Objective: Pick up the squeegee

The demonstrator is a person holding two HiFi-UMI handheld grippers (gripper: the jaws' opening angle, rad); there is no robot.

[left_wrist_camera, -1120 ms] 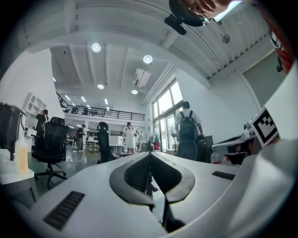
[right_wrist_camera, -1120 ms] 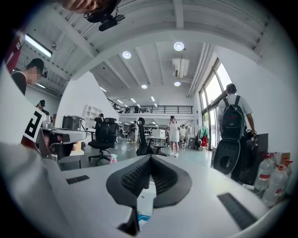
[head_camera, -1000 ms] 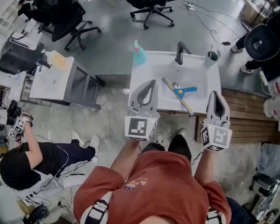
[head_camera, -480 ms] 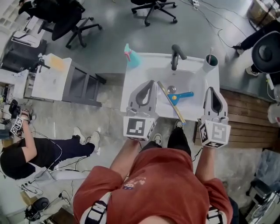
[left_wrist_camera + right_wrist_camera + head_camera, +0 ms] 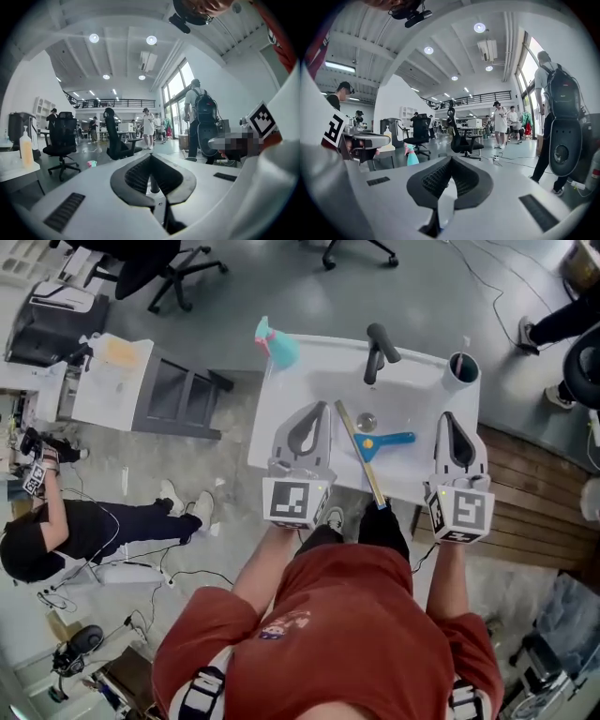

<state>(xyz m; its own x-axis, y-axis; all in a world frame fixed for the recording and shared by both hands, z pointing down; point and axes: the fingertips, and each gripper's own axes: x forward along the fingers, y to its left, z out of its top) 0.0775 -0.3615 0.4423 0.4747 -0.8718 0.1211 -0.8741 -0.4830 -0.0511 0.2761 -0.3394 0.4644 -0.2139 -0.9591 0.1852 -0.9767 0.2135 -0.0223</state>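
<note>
Two pairs of jaws are pressed together with nothing between them: each gripper view shows the dark ribbed pads [image 5: 433, 180] meeting at the tip, with only the open room beyond. From the head view, the left gripper [image 5: 321, 411] and the right gripper [image 5: 450, 418] are held side by side over a white sink [image 5: 272, 399], both pointing away from the person toward the black faucet [image 5: 378, 351] at its back. The squeegee [image 5: 375, 442] lies in the basin on the person's side of the faucet, between the two grippers and touching neither. Its long pale blade runs from just below the faucet toward the person, slightly slanted, its near end at the sink's front rim. Its blue handle sticks out sideways from the blade, to the faucet's right, ending near the right gripper. By this layout the right gripper looks better placed; its jaws would need to open, drop and turn inward across the handle
</note>
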